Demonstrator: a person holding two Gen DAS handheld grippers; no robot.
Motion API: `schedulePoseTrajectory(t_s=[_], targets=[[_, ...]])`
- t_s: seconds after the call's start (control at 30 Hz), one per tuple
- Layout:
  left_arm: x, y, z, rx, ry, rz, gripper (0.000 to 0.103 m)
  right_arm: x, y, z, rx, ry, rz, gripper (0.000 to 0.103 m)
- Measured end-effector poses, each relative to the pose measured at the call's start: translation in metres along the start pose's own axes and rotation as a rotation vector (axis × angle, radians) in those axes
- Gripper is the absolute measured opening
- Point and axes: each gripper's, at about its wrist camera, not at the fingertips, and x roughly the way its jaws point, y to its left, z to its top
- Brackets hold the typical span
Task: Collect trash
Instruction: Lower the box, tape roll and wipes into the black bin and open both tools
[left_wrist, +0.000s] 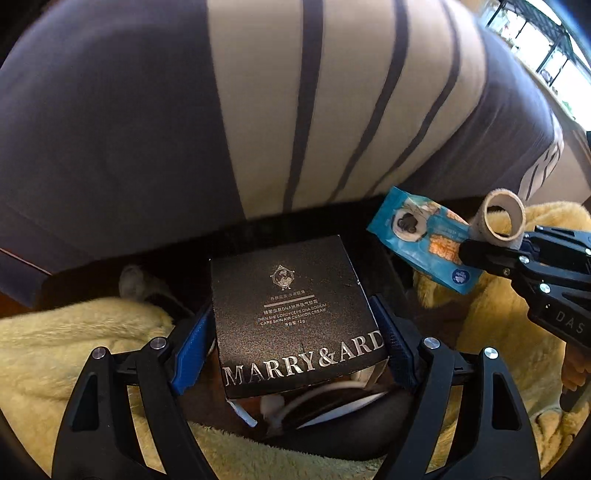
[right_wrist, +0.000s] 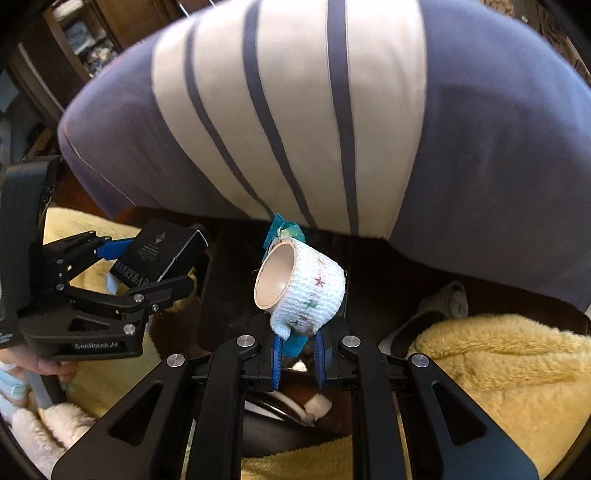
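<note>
Pinching a light, stiff black box by its sides in my left tongs, my right tongs squeeze a soft tape roll and blue wrapper.

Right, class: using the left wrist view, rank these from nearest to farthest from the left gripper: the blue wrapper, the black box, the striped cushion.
1. black box: clamped between the left gripper fingers, centre.
2. blue wrapper: to the right, held with a tape roll by the right gripper.
3. striped cushion: behind both, filling the upper frame.
</note>
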Motion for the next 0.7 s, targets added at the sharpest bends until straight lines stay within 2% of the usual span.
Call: schedulePoseTrajectory(t_s=[0.2, 0.4, 0.53, 0.7], targets=[[0.038, -0.001, 0.001, 0.014, 0.090, 0.009, 0.076, 0.038, -0.003, 0.018, 0.017, 0.082, -0.019, 0.015], [0.048, 0.009, 0.011, -0.007, 0.123, -0.007, 0.077, 0.055, 0.001, 0.021, 0.022, 0.111, -0.012, 0.016], [0.049, 0.011, 0.010, -0.013, 0.126, -0.001, 0.078, 0.056, -0.004, 0.024, 0.047, 0.112, 0.004, 0.024], [0.043, 0.011, 0.009, -0.001, 0.106, 0.026, 0.090, 0.053, -0.007, 0.027, 0.062, 0.091, 0.009, 0.031]])
